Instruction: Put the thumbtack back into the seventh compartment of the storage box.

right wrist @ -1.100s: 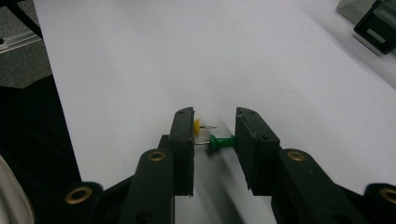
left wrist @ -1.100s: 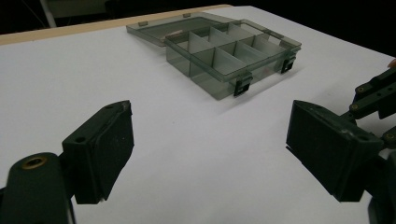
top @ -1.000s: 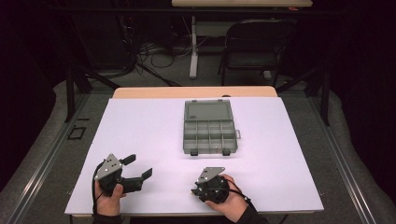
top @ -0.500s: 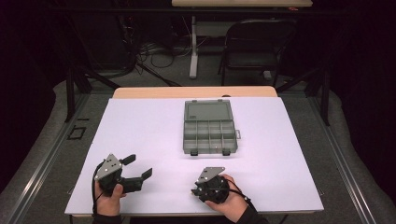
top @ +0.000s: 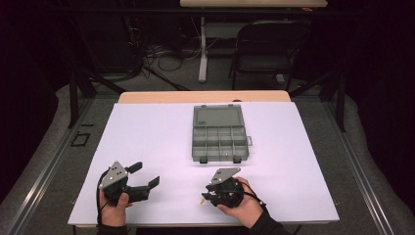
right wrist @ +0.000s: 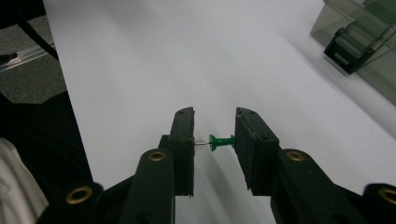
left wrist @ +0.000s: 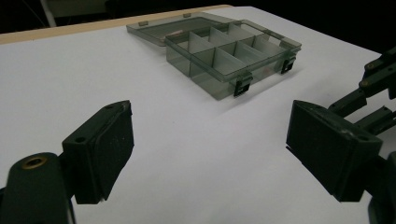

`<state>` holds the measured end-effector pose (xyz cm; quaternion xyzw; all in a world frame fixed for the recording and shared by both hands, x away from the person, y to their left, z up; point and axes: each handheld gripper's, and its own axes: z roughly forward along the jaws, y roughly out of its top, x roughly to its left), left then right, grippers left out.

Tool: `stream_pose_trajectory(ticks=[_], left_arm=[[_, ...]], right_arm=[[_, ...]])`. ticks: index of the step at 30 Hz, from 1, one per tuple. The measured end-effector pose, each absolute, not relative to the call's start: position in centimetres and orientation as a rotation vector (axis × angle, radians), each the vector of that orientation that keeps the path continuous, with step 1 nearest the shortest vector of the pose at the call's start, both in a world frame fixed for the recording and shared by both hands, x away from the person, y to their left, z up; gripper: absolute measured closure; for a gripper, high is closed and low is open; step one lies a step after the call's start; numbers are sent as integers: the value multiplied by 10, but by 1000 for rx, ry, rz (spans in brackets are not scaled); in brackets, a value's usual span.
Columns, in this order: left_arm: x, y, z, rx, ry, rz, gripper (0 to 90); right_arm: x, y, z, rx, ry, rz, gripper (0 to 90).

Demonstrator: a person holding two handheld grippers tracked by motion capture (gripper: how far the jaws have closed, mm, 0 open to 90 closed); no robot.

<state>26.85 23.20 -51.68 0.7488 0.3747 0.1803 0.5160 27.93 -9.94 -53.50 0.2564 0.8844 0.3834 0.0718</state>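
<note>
**Green push pin held crosswise in the right gripper near the table's front edge**

A small green plastic push pin (right wrist: pixel 220 141) with a thin metal point is seen clamped between the two black jaws of the right gripper (right wrist: pixel 215 142) in the right gripper view. The pin lies across the gap: its head is pressed against one pad and its metal tip meets the other, so the jaws are clenched on it with only a narrow space between them. The pin is carried just above the white table cover (right wrist: pixel 140 70), not resting on it.

In the high view the right gripper (top: pixel 211 196) is held in the person's right hand (top: pixel 242 208) near the front edge of the table, in front of the box and slightly to the left of its middle. A tiny pale speck is visible at its jaw tips there; it is too small to be told apart.

The left gripper (top: pixel 146 176) is held in the left hand (top: pixel 115 210) at the front left of the table, well apart from the right one. Its jaws are spread wide, and nothing is gripped between the pads (left wrist: pixel 114 144) in the left gripper view.

A translucent grey plastic compartment box (top: pixel 219 139) is placed at the middle of the table, its lid (top: pixel 218 116) folded flat open on the far side. The compartments are divided by thin partitions, and two dark latches (left wrist: pixel 243 86) are fitted on the near wall.
</note>
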Motion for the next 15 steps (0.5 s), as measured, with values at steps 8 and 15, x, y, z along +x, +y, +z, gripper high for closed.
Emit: stream_pose_trajectory(ticks=[8,15], left_arm=[[269,232,-517,1799,903,434,149],[269,232,-517,1798,902,433,149]], right_arm=[[287,-105,-521,793,2654,1168,690],[293,-109,-512,808,2654,1170,690]])
